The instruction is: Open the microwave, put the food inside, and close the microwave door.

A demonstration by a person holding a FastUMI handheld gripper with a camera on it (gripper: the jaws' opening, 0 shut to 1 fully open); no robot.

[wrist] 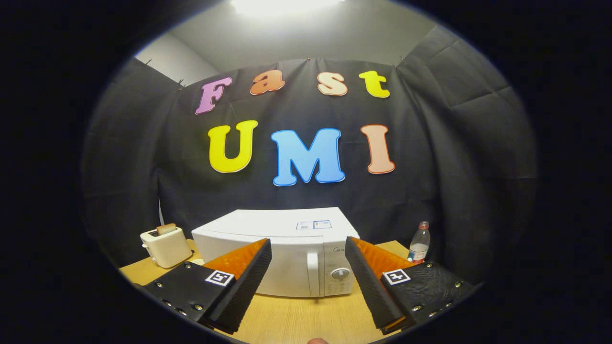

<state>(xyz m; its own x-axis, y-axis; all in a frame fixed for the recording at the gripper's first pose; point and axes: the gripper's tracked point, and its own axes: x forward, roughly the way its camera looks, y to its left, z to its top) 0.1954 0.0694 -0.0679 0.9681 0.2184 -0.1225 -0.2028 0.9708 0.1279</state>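
White microwave (282,253), door closed, vertical handle (312,273) and round dial (340,274) on its front, sits on the wooden tabletop (296,317). It's dead ahead at twelve o'clock, beyond the fingers (308,282), which are spread wide and hold nothing. Toaster (165,246) at ten o'clock, water bottle (419,242) at two; bare tabletop lies between fingers and door.

Claw (308,248) level, fingers spread wide apart, holding nothing.
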